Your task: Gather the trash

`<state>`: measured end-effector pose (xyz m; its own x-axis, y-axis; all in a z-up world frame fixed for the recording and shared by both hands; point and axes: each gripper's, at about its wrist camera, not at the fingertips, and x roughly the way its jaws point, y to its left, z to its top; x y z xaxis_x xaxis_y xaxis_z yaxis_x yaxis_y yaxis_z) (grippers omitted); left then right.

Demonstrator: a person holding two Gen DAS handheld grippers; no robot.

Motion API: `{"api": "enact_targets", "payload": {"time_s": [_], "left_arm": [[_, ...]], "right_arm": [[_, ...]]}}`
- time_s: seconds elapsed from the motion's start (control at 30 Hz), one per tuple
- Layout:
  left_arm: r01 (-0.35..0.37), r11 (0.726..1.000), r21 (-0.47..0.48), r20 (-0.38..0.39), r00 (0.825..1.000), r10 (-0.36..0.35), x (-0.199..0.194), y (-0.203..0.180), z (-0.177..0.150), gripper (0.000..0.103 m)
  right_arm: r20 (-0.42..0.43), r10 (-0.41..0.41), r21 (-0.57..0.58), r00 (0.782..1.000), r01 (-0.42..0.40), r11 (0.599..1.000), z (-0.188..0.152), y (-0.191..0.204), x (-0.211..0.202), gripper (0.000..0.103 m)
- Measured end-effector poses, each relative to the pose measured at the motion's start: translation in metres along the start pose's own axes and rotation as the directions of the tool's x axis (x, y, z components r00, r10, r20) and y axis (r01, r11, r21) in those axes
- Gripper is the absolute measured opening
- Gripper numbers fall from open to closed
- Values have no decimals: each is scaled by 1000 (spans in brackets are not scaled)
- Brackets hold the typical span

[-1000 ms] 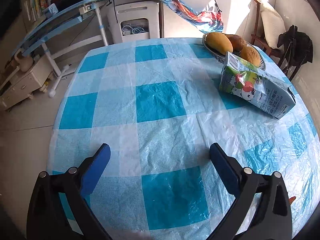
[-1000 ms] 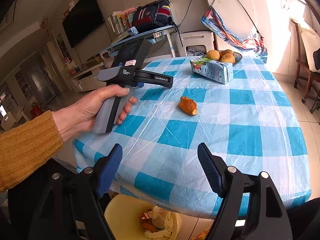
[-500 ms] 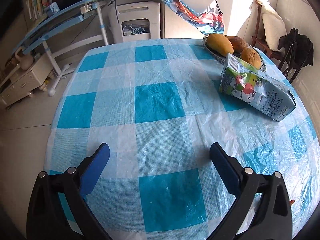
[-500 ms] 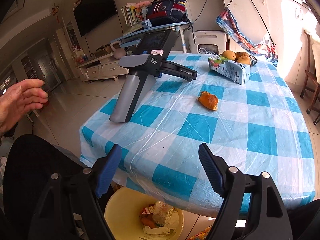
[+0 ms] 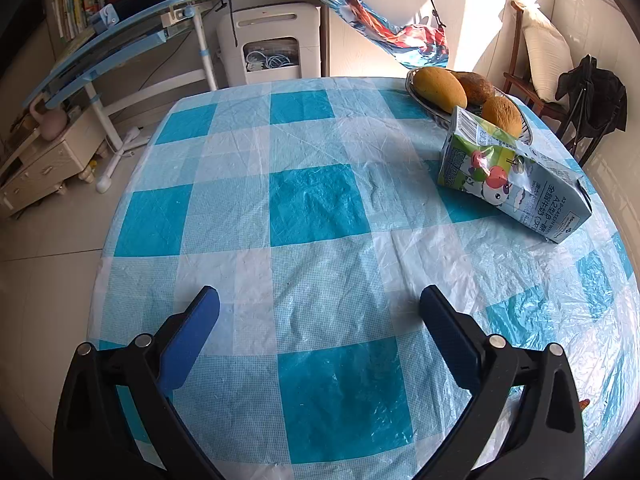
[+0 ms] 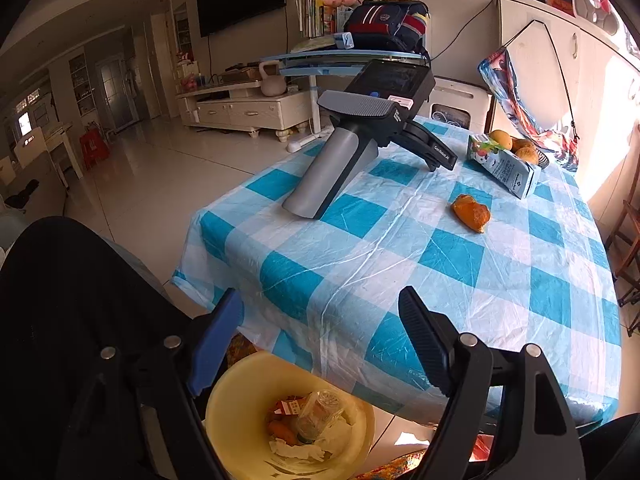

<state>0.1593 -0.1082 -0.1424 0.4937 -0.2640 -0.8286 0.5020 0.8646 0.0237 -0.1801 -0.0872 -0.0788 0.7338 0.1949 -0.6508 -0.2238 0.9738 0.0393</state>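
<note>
We see left gripper [image 5: 319, 304] wide open, empty, set on checked tablecloth [image 5: 316, 200]; right gripper [image 6: 320, 308] wide open, empty. Milk carton [image 6: 505, 165] on its side nr fruit bowl [image 5: 424, 98]; orange peel [image 6: 471, 213] mid-table (yellow bin [image 6: 240, 396] below edge).

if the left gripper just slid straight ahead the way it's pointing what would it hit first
Probably nothing on the table. The left gripper sits open on the checked tablecloth, aimed at bare cloth toward the far edge. The milk carton and fruit bowl lie off to its right.
</note>
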Motion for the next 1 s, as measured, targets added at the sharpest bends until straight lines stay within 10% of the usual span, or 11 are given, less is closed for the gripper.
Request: {"api": "enact_targets", "payload": {"time_s": [1.0], "left_arm": [[1,1000,0,-2,1000,-1,0,0,0,97]], "right_arm": [[21,-101,-143,995,103,984,-13,31,-6,82]]}}
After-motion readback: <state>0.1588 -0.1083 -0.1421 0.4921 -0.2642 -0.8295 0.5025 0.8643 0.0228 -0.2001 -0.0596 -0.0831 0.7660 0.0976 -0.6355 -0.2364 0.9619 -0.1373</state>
